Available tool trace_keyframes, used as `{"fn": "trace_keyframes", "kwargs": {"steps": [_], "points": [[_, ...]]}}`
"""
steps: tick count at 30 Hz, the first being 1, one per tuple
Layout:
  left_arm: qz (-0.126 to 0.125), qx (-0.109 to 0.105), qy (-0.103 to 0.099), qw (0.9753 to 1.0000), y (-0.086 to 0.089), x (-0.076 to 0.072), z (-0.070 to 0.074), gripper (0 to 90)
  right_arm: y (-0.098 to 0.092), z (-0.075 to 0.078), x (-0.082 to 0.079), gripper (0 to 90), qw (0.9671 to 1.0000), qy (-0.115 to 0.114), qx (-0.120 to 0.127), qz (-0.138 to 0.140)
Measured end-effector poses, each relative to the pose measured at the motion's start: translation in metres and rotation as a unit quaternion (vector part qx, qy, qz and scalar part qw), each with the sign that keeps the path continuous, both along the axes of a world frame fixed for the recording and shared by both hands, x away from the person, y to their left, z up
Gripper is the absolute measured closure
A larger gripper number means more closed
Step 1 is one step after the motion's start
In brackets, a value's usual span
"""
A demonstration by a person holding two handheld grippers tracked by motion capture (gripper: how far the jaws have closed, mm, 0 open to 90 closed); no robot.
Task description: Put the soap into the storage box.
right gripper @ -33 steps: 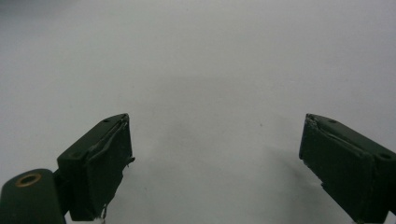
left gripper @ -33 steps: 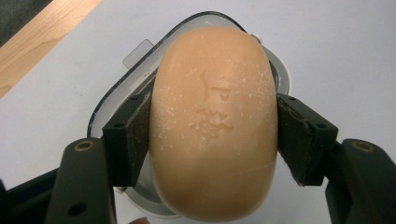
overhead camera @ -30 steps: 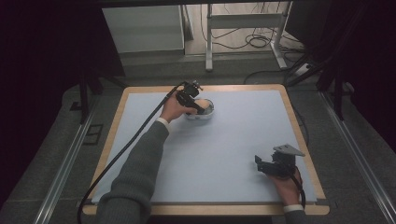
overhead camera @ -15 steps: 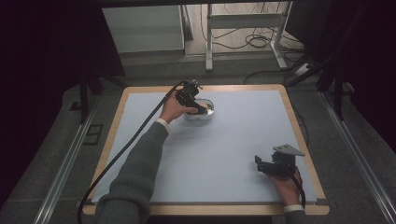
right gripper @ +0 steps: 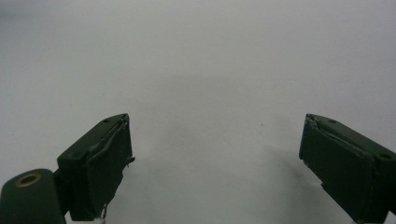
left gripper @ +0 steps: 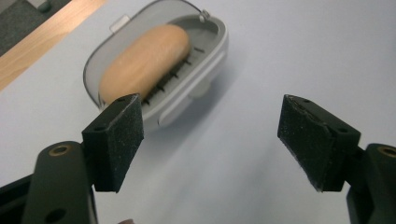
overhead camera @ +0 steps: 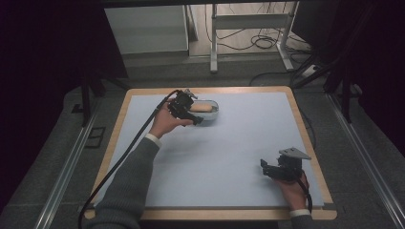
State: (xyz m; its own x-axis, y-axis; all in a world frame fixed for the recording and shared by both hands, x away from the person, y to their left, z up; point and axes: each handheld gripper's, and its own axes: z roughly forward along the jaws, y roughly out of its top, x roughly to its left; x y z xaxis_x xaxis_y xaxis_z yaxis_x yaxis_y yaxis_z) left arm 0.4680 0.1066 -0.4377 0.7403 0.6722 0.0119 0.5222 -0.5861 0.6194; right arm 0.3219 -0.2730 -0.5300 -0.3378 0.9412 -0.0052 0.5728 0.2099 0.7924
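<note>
Our left gripper hovers just beside the grey dish at the bench's far left, fingers wide, empty; the bread roll inside looks soft, light — take it gently mid-length; right gripper idles open.

The tabletop is a pale blue-grey sheet framed by a light wooden border, and directly on it, near the far edge and left of its middle, lies a grey oval dish holding a tan bread roll.
</note>
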Motion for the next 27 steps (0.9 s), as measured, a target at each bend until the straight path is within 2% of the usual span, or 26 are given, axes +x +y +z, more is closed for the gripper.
{"fn": "trace_keyframes", "kwargs": {"steps": [8,14,27], "points": [[-0.011,-0.003,-0.003,0.9999,0.013,-0.032,-0.002,20.9,-0.001,0.000,0.000,9.6,1.0000,-0.001,0.002,-0.001],[-0.010,-0.012,-0.006,0.9999,0.028,-0.056,-0.007,20.6,0.000,0.000,0.000,9.6,1.0000,-0.001,0.001,-0.002],[0.004,-0.045,-0.007,0.9989,0.055,-0.103,-0.026,18.8,0.000,0.000,0.000,9.6,1.0000,0.000,-0.001,-0.005]]}}
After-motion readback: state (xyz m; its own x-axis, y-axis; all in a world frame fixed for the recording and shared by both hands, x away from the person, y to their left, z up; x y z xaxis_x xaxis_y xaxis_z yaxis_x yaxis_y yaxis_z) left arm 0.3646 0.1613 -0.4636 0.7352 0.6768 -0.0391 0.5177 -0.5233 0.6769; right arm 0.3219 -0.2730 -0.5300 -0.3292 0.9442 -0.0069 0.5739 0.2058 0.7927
